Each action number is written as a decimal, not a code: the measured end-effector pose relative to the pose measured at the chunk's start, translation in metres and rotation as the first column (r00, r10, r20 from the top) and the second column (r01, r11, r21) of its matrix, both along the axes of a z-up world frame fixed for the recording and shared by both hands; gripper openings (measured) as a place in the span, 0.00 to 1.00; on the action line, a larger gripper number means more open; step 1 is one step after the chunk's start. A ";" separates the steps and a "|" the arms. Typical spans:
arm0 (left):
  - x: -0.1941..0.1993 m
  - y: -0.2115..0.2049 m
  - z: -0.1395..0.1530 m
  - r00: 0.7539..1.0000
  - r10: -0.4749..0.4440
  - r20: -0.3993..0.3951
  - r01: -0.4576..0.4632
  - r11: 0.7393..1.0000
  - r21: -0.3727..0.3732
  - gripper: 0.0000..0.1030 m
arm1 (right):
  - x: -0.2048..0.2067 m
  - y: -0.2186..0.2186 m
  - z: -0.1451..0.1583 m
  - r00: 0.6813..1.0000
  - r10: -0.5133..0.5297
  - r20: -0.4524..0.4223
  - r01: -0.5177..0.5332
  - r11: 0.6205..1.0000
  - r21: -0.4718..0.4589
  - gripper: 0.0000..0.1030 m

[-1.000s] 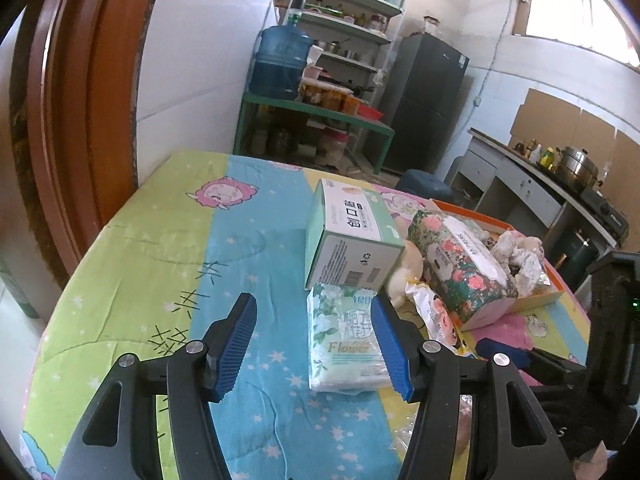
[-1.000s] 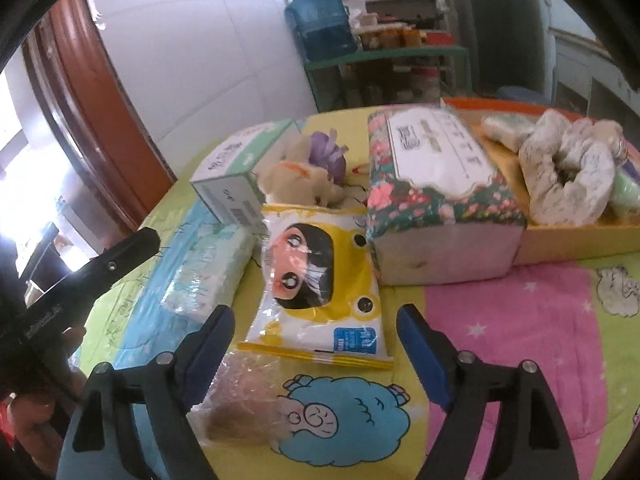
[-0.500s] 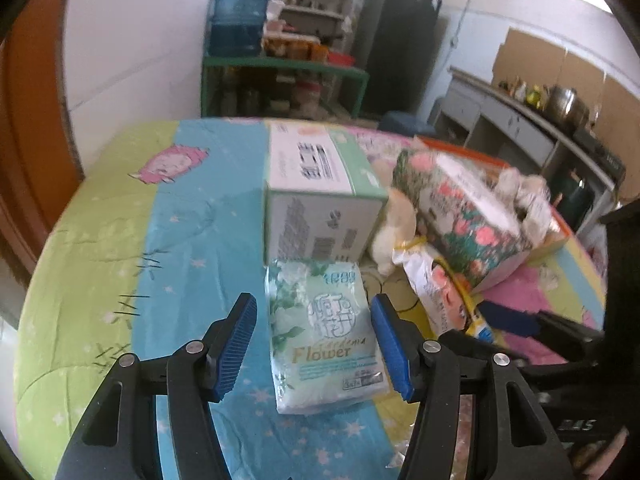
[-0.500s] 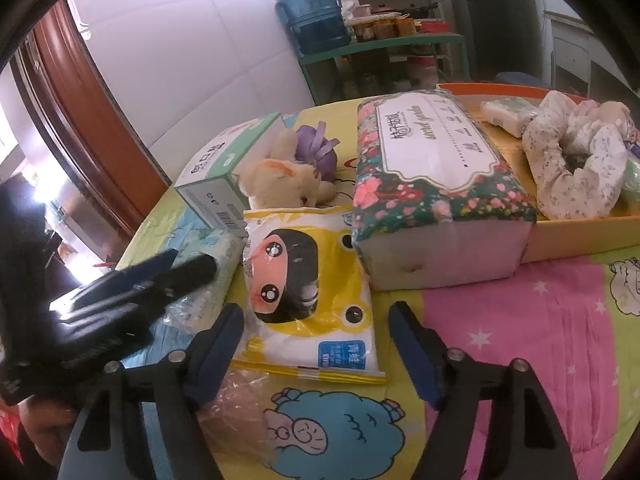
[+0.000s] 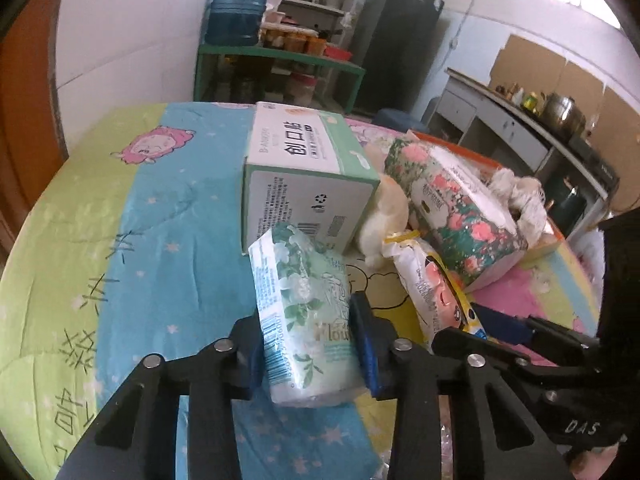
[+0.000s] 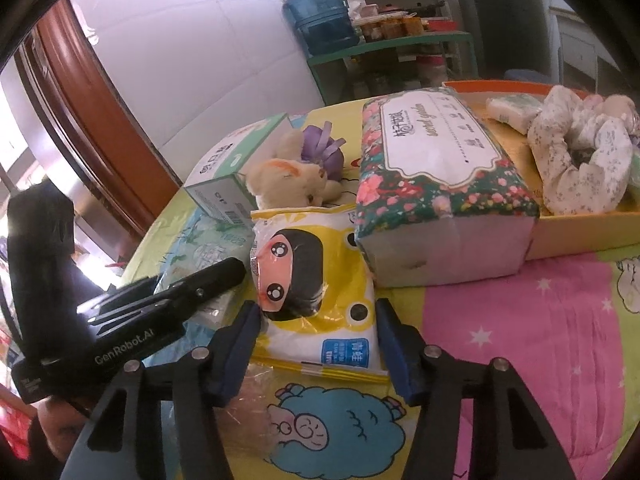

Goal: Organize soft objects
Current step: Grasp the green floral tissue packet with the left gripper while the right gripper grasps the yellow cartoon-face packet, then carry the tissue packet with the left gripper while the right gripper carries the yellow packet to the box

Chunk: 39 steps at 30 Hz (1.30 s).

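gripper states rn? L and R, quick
Left gripper: shut on the green flower tissue pack, tilted up off the cloth.
Right gripper: open, fingers either side of the yellow cartoon wipes pack, not clamped.

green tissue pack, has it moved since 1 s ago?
Yes. The green tissue pack lay flat before the white box; now it is tipped up, front end overlapping the box face, pinched in the left claw.

2 tissue packs [image 5: 304, 312] [image 6: 512, 108], 1 floral tissue block [image 6: 436, 160], 1 box [image 5: 304, 176], 1 plush toy [image 6: 292, 184], 1 wipes pack [image 6: 316, 284].
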<state>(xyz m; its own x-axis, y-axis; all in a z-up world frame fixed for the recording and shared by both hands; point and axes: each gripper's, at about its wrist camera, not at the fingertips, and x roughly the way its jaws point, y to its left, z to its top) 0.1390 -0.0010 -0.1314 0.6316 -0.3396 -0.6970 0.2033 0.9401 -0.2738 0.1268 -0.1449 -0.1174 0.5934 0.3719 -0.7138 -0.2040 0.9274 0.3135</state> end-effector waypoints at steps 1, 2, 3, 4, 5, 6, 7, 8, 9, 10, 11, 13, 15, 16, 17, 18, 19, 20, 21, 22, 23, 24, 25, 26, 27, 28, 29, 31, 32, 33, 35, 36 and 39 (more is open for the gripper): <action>-0.002 0.000 0.001 1.000 0.000 0.006 0.000 1.000 -0.002 0.32 | 0.000 -0.002 0.000 1.000 -0.001 -0.003 0.001 1.000 0.012 0.56; -0.004 0.000 0.001 1.000 0.002 0.011 -0.002 1.000 -0.003 0.32 | -0.001 -0.003 0.001 1.000 -0.001 -0.004 0.001 1.000 0.020 0.56; -0.006 0.001 0.002 1.000 0.005 0.016 -0.005 1.000 -0.004 0.31 | -0.001 -0.004 0.001 1.000 0.000 -0.005 0.000 1.000 0.026 0.55; -0.008 0.001 0.003 1.000 0.009 0.020 -0.008 1.000 -0.008 0.31 | -0.002 -0.007 0.001 1.000 0.000 -0.005 0.000 1.000 0.030 0.55; -0.010 0.002 0.004 1.000 0.013 0.021 -0.012 1.000 -0.011 0.31 | -0.003 -0.008 0.001 1.000 0.000 -0.006 0.000 0.999 0.035 0.55; -0.011 0.004 0.004 1.000 0.016 0.022 -0.015 1.000 -0.011 0.31 | -0.003 -0.009 0.002 1.000 0.001 -0.007 0.000 0.999 0.039 0.55; -0.012 0.005 0.005 1.000 0.019 0.023 -0.019 1.000 -0.012 0.31 | -0.005 -0.010 0.001 1.000 0.006 -0.012 -0.006 0.999 0.051 0.55; -0.014 0.006 0.006 0.999 0.023 0.026 -0.023 1.000 -0.015 0.31 | -0.006 -0.011 0.001 1.000 0.010 -0.014 -0.009 0.998 0.054 0.55; -0.016 0.007 0.008 0.999 0.026 0.029 -0.025 1.000 -0.017 0.31 | -0.008 -0.010 0.001 1.000 0.012 -0.013 -0.011 0.999 0.052 0.55; -0.018 0.008 0.010 0.999 0.028 0.034 -0.028 0.999 -0.019 0.31 | -0.009 -0.009 0.002 1.000 0.012 -0.010 -0.012 0.999 0.046 0.55; -0.020 0.009 0.012 0.999 0.029 0.039 -0.028 0.999 -0.021 0.31 | -0.011 -0.010 0.002 1.000 0.011 -0.007 -0.011 0.999 0.042 0.55; -0.021 0.011 0.014 0.999 0.026 0.045 -0.025 0.999 -0.023 0.31 | -0.014 -0.011 0.005 1.000 0.010 0.000 -0.010 0.999 0.042 0.55; -0.025 0.011 0.018 0.998 0.024 0.055 -0.022 0.999 -0.029 0.31 | -0.017 -0.011 0.008 1.000 0.014 0.008 -0.015 0.999 0.043 0.55; -0.027 0.012 0.019 0.998 0.024 0.060 -0.022 0.999 -0.033 0.31 | -0.018 -0.010 0.010 1.000 0.018 0.015 -0.018 0.999 0.043 0.55; -0.029 0.011 0.022 0.997 0.025 0.068 -0.023 0.999 -0.035 0.31 | -0.020 -0.009 0.013 0.999 0.023 0.024 -0.024 0.999 0.042 0.55; -0.030 0.011 0.024 0.997 0.026 0.074 -0.023 0.999 -0.036 0.31 | -0.021 -0.008 0.016 0.999 0.028 0.031 -0.030 0.999 0.040 0.55; -0.031 0.011 0.026 0.996 0.027 0.082 -0.024 0.999 -0.037 0.31 | -0.023 -0.006 0.019 0.999 0.035 0.041 -0.036 0.999 0.041 0.55; -0.033 0.010 0.030 0.995 0.029 0.091 -0.026 0.999 -0.039 0.31 | -0.024 -0.006 0.021 0.998 0.039 0.047 -0.041 0.998 0.042 0.55; -0.034 0.010 0.033 0.995 0.032 0.100 -0.028 0.999 -0.041 0.31 | -0.025 -0.004 0.024 0.997 0.044 0.056 -0.046 0.998 0.045 0.55; -0.035 0.011 0.037 0.993 0.037 0.111 -0.032 0.998 -0.046 0.31 | -0.026 -0.004 0.027 0.997 0.047 0.065 -0.050 0.998 0.046 0.55; -0.036 0.011 0.040 0.992 0.041 0.120 -0.036 0.998 -0.050 0.31 | -0.026 -0.003 0.030 0.996 0.050 0.075 -0.053 0.998 0.046 0.55; -0.037 0.012 0.044 0.990 0.047 0.130 -0.040 0.998 -0.055 0.31 | -0.026 -0.003 0.034 0.995 0.052 0.085 -0.056 0.997 0.044 0.55; -0.037 0.012 0.047 0.989 0.050 0.137 -0.043 0.997 -0.058 0.31 | -0.026 -0.003 0.037 0.994 0.054 0.093 -0.058 0.997 0.042 0.55; -0.037 0.013 0.051 0.988 0.055 0.147 -0.046 0.997 -0.063 0.31 | -0.026 -0.003 0.039 0.993 0.054 0.101 -0.059 0.997 0.042 0.55; -0.038 0.013 0.056 0.986 0.059 0.158 -0.049 0.997 -0.066 0.31 | -0.026 -0.002 0.042 0.993 0.054 0.108 -0.059 0.997 0.042 0.55; -0.038 0.013 0.058 0.984 0.061 0.165 -0.050 0.996 -0.068 0.31 | -0.026 -0.002 0.045 0.992 0.053 0.115 -0.059 0.997 0.044 0.55; -0.038 0.012 0.064 0.982 0.062 0.176 -0.050 0.996 -0.071 0.31 | -0.025 -0.003 0.048 0.991 0.053 0.122 -0.059 0.997 0.046 0.55; -0.038 0.010 0.071 0.979 0.063 0.192 -0.050 0.996 -0.072 0.31 | -0.025 -0.003 0.054 0.989 0.050 0.138 -0.057 0.997 0.044 0.55; -0.038 0.008 0.076 0.978 0.059 0.200 -0.046 0.996 -0.071 0.31 | -0.025 -0.004 0.056 0.988 0.049 0.145 -0.056 0.997 0.044 0.55; -0.037 0.006 0.079 0.977 0.056 0.206 -0.043 0.997 -0.070 0.31 | -0.025 -0.005 0.059 0.987 0.047 0.154 -0.055 0.998 0.044 0.55; -0.035 0.001 0.089 0.973 0.051 0.223 -0.036 0.997 -0.068 0.31 | -0.025 -0.008 0.065 0.985 0.041 0.170 -0.049 0.998 0.044 0.55; -0.034 0.000 0.093 0.972 0.047 0.230 -0.033 0.997 -0.068 0.31 | -0.025 -0.009 0.067 0.984 0.038 0.176 -0.047 0.998 0.045 0.55; -0.031 -0.011 0.105 0.968 0.037 0.250 -0.021 0.997 -0.068 0.31 | -0.023 -0.016 0.076 0.980 0.024 0.200 -0.034 0.998 0.046 0.55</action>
